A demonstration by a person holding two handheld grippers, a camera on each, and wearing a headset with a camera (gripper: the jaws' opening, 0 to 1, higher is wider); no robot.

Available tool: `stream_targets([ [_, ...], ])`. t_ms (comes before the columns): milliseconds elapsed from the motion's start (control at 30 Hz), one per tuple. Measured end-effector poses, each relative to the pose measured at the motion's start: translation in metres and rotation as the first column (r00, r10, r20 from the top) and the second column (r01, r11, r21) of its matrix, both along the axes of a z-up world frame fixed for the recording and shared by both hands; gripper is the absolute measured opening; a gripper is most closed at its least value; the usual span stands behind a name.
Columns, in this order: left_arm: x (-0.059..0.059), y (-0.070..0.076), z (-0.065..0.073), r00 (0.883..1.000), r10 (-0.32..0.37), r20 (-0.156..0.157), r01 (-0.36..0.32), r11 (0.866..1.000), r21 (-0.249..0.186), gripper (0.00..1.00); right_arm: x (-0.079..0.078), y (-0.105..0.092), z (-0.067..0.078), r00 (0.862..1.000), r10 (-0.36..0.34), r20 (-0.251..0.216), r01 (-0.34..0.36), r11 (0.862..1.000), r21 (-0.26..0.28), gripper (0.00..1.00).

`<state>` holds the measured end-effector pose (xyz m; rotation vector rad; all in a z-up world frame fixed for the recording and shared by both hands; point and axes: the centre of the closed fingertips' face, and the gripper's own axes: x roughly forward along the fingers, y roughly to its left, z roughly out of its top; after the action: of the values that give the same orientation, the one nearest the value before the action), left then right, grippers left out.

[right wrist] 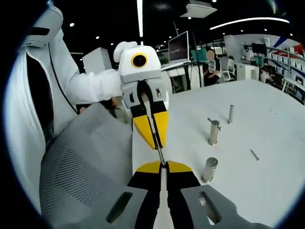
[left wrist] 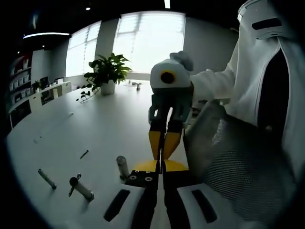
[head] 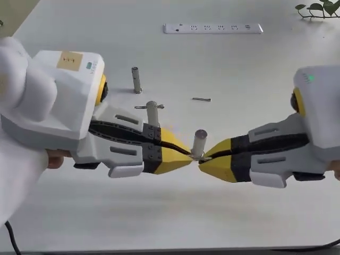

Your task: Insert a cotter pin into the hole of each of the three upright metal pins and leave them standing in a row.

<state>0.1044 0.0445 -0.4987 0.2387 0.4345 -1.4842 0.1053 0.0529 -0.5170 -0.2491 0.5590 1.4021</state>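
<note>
Three grey metal pins stand upright on the white table. The nearest pin [head: 200,141] [left wrist: 123,167] [right wrist: 209,169] rises just behind the two yellow gripper tips. The middle pin [head: 152,111] [right wrist: 214,132] has a cotter pin through its top. The far pin [head: 136,79] [right wrist: 231,114] is bare. My left gripper [head: 190,154] [left wrist: 160,164] and right gripper [head: 203,162] [right wrist: 163,165] meet tip to tip, both shut on a thin cotter pin [head: 198,157] [right wrist: 157,144] that spans the small gap between them, low beside the nearest pin.
A loose cotter pin [head: 201,99] [right wrist: 255,154] lies on the table right of the row. A white power strip [head: 212,28] sits at the far edge and a plant [head: 319,8] at the far right corner. A mesh chair back [right wrist: 81,167] is near the person.
</note>
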Motion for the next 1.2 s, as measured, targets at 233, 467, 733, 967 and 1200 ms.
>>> stream_targets([
  [233, 0.004, 0.005, -0.003, 1.0, -0.007, 0.016, 0.007, 1.0, 0.006, 0.01, 0.0, -0.002, -0.002, 1.0, 0.014, 0.02, -0.014, 0.999, -0.033, 0.0],
  [467, 0.013, 0.007, -0.006, 0.999, 0.011, 0.043, -0.011, 1.0, 0.012, 0.21, 0.004, -0.005, -0.002, 0.999, 0.007, 0.047, -0.005, 0.999, -0.046, 0.0],
  [733, 0.04, 0.008, -0.012, 0.993, 0.085, 0.086, -0.088, 0.996, 0.033, 0.39, 0.022, -0.024, -0.009, 0.997, -0.026, 0.078, 0.033, 0.995, -0.091, 0.0],
  [967, 0.061, 0.002, -0.026, 0.989, 0.104, 0.103, -0.112, 0.99, 0.084, 0.38, 0.042, -0.045, -0.019, 0.993, -0.048, 0.104, 0.064, 0.987, -0.15, 0.0],
  [1200, 0.07, -0.009, -0.041, 0.991, 0.085, 0.1, -0.098, 0.987, 0.128, 0.36, 0.059, -0.061, -0.029, 0.992, -0.05, 0.116, 0.072, 0.978, -0.196, 0.0],
])
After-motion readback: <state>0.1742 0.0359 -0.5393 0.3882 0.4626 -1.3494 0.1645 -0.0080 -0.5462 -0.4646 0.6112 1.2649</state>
